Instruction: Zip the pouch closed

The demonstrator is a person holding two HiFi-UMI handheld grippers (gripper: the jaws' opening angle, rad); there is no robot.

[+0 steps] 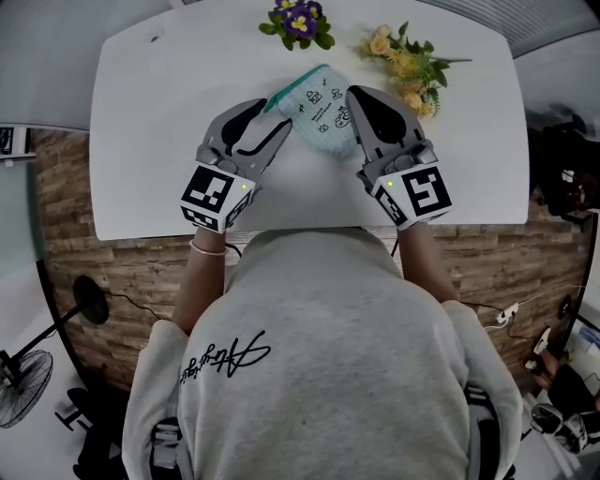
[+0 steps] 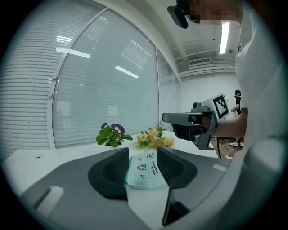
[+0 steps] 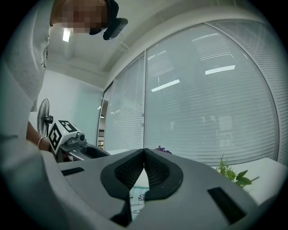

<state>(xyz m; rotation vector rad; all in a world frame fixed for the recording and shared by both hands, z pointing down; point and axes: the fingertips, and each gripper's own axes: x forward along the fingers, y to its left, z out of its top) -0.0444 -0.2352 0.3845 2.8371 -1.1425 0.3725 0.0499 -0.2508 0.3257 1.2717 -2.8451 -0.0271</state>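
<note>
Left gripper (image 2: 143, 151) stands partly open, pouch (image 2: 143, 174) between its jaws.

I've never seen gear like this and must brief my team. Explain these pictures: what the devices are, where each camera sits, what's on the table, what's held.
No robot: a person holds a two-jaw gripper in each hand. The head view looks down from a camera on the person's head; the other two cameras ride on the grippers, looking along their jaws. On the white table are a teal pouch, purple flowers and yellow flowers. The left gripper has its jaws apart, the pouch showing in the gap. The right gripper has its jaws closed at the pouch's edge; whether they pinch it can't be told.
</note>
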